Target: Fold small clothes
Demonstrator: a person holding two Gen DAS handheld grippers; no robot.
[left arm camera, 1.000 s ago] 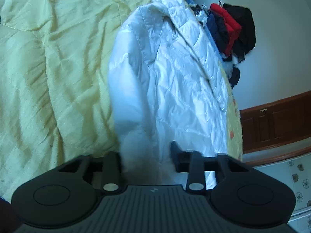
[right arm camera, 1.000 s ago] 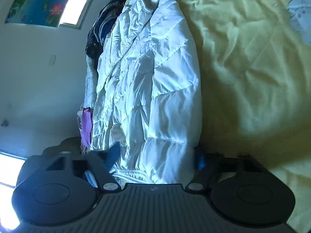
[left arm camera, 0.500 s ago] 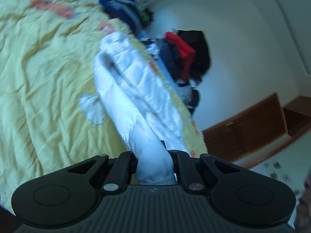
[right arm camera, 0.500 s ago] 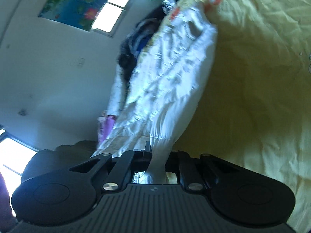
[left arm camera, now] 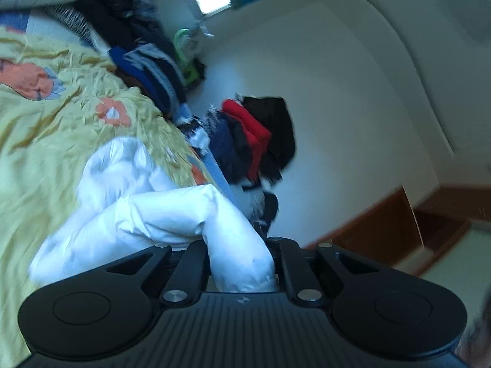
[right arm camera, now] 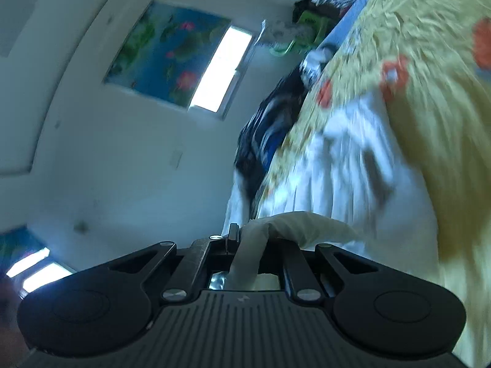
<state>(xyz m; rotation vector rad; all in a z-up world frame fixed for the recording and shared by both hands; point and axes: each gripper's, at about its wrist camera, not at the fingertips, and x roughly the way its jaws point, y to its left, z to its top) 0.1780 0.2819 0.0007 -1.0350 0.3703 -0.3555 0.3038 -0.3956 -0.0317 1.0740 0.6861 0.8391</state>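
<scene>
**A:** What is sitting at the centre of both views?

**B:** A white quilted puffer jacket (left arm camera: 147, 211) is lying across a yellow bedspread (left arm camera: 46, 141) printed with orange flowers. Part of it is rising off the bed towards both cameras. Both views are blurring.

**A:** How are the grippers gripping it?

**B:** The left gripper (left arm camera: 242, 263) is pinching a thick roll of the jacket's white fabric, its black fingers (left arm camera: 191, 263) pressing in from both sides, closed almost fully. The right gripper (right arm camera: 260, 254) is clamping a narrower twisted strip of the same jacket (right arm camera: 346, 168), nearly closed as well. From the right gripper, the fabric is trailing away towards the bed.

**A:** Is any writing or label showing?

**B:** No readable words are showing. Only a small pale emblem is sitting on each gripper's ribbed black body, too small to make out.

**A:** And around the bed?

**B:** A pile of dark, blue and red clothes (left arm camera: 251, 135) is lying along the bed's far edge against a white wall (left arm camera: 337, 107). A bright window (right arm camera: 221, 70) is glowing beside a blue floral curtain (right arm camera: 165, 58). Brown wooden furniture (left arm camera: 383, 224) is standing low against the wall.
</scene>
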